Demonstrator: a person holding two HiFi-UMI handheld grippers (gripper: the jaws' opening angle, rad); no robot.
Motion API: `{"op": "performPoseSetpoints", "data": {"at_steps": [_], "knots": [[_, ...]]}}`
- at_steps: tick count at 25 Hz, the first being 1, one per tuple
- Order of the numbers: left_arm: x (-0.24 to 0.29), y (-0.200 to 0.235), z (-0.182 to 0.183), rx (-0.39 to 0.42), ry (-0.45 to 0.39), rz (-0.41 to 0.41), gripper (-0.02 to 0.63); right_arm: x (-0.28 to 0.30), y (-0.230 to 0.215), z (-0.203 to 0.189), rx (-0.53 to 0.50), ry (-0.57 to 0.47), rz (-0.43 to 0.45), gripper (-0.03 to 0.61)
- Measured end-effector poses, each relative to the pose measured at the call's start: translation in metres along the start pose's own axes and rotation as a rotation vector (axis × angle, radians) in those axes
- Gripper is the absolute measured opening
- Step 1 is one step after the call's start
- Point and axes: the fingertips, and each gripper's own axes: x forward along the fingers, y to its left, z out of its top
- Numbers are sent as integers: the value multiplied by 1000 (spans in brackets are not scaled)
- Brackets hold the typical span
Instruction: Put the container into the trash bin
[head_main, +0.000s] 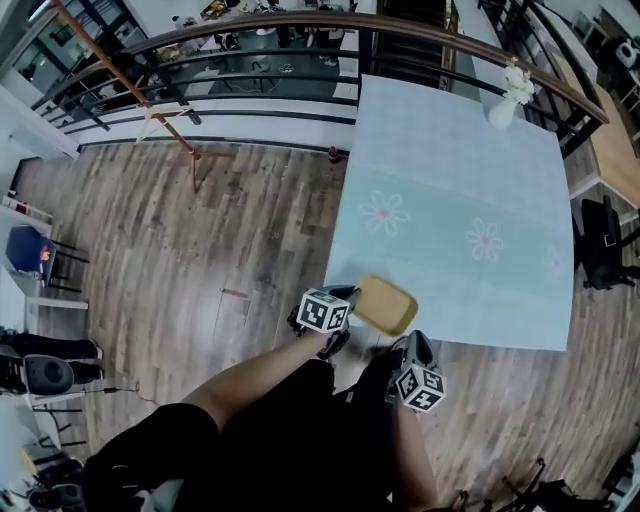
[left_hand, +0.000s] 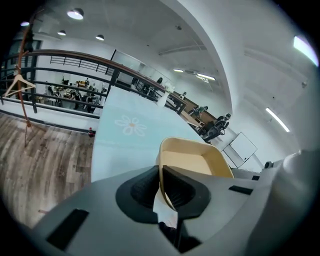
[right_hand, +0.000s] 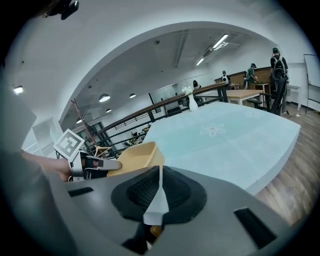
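Observation:
The tan, shallow container (head_main: 388, 305) hangs over the near left corner of the table (head_main: 450, 170), which wears a light blue cloth. My left gripper (head_main: 352, 298) is shut on the container's rim. In the left gripper view the container (left_hand: 195, 162) has its wall pinched between the pads, at the left gripper (left_hand: 162, 176). My right gripper (head_main: 398, 350) sits just below and right of it, apart from it. Its jaws meet with nothing between them in the right gripper view (right_hand: 160, 175), where the container (right_hand: 139, 154) and the left gripper (right_hand: 107, 165) show to the left. No trash bin is in view.
A white vase (head_main: 505, 100) stands at the table's far right corner. A dark railing (head_main: 250, 60) runs along the far side, with a wooden hanger stand (head_main: 170, 125) before it. Wood floor (head_main: 200, 260) lies to the left. Dark chairs (head_main: 600, 245) stand to the table's right.

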Motion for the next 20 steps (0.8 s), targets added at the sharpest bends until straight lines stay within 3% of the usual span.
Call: {"op": "performPoseSetpoints", "data": {"at_steps": [8, 15, 20], "knots": [[-54, 14, -42, -37, -5, 57, 31, -27, 35, -10, -85, 3, 60, 43], [-85, 7, -68, -63, -72, 77, 31, -42, 41, -29, -74, 30, 127, 43], [-101, 5, -97, -75, -49, 117, 31, -51, 47, -49, -48, 58, 174, 43]]}}
